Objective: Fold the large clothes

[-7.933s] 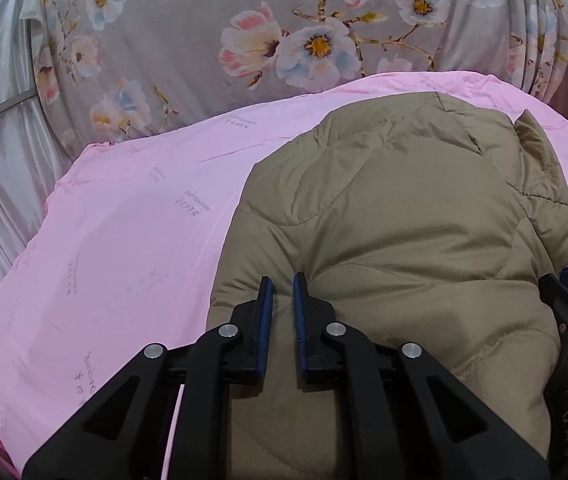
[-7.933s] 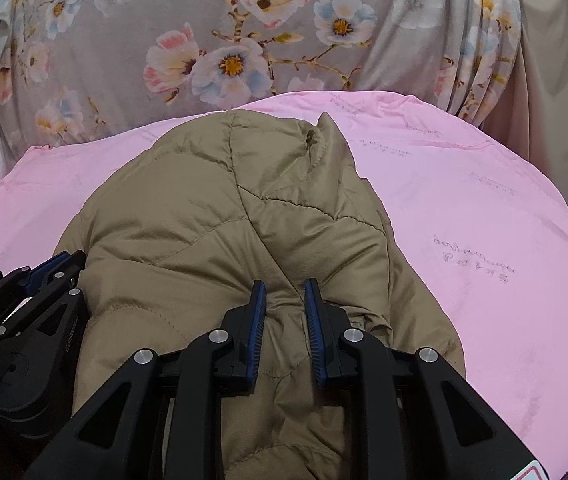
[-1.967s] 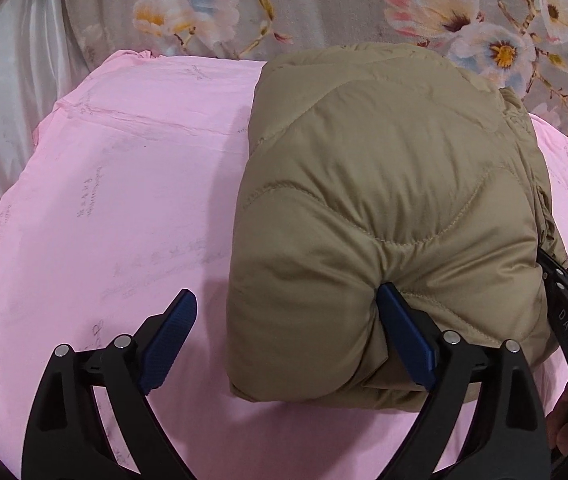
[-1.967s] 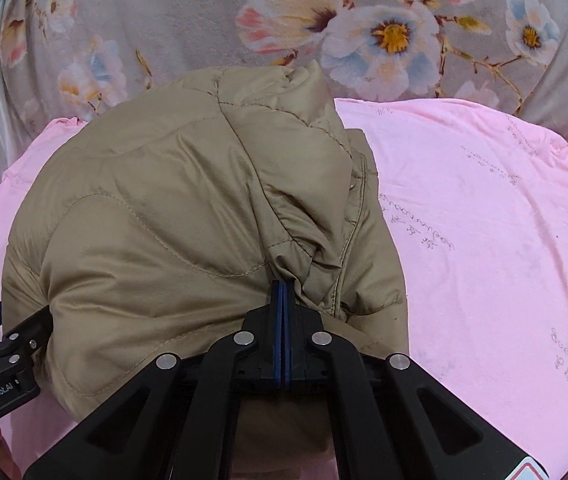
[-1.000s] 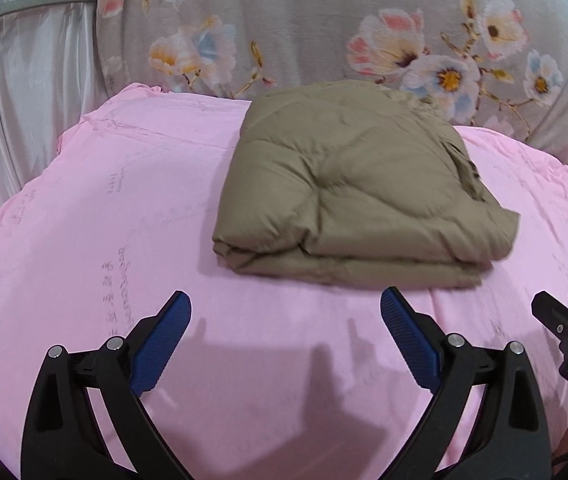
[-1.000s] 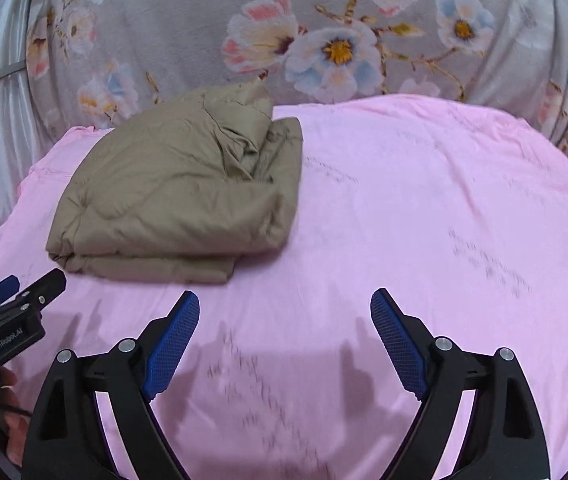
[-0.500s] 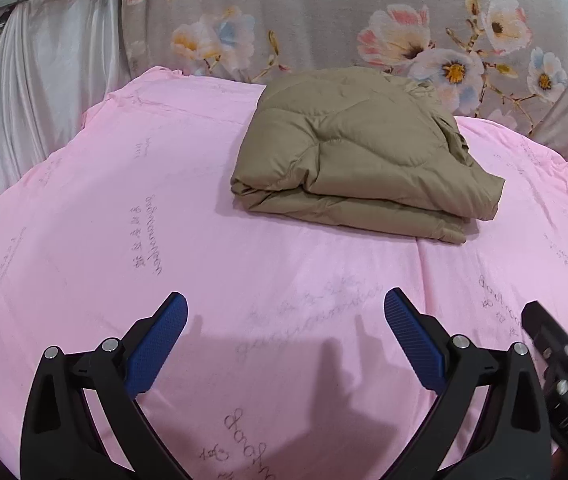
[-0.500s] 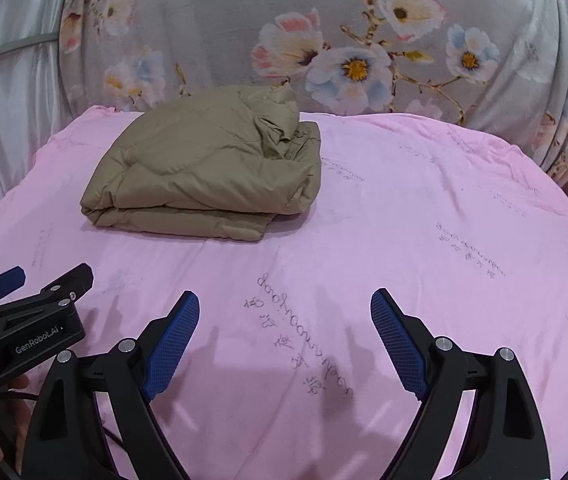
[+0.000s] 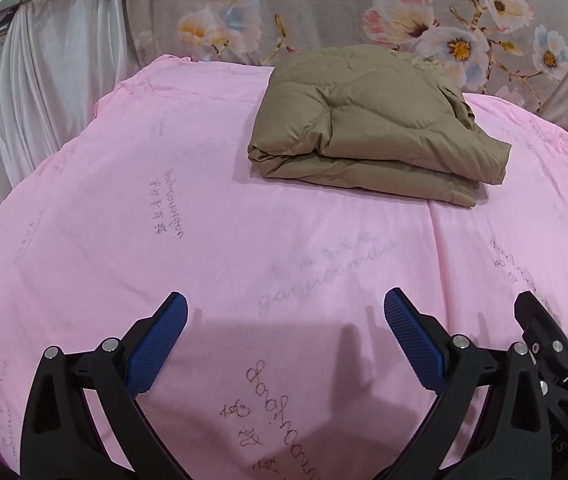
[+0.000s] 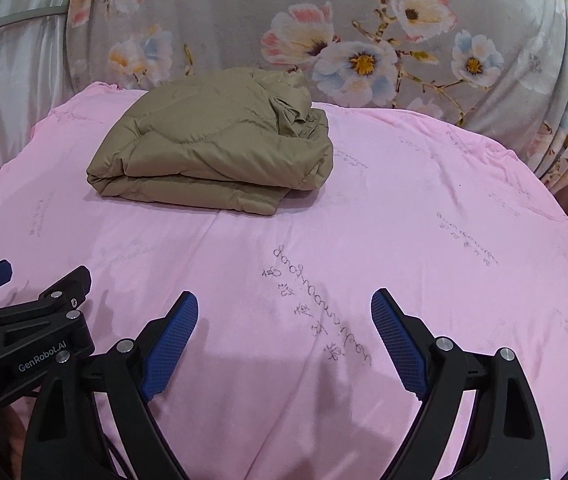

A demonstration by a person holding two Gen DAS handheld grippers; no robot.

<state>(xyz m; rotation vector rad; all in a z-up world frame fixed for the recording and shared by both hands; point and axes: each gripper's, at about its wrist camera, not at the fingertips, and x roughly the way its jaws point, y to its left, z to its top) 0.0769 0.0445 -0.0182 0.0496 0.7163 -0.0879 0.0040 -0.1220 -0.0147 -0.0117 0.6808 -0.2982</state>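
Note:
A tan quilted jacket lies folded into a thick rectangle at the far side of the pink bedspread; in the right wrist view the jacket sits far left of centre. My left gripper hovers open over bare pink cloth, well short of the jacket, nothing between its blue pads. My right gripper is likewise open and empty above the spread. Each gripper shows at the edge of the other's view: the right gripper and the left gripper.
A grey floral curtain hangs behind the bed, with pale silvery drapes at the far left. The pink spread carries faint handwritten-style print and drops off at its rounded edges.
Both grippers have drawn back from the folded jacket, which now looks smaller and farther away. Both stay open and empty; more bare pink spread lies in front of them.

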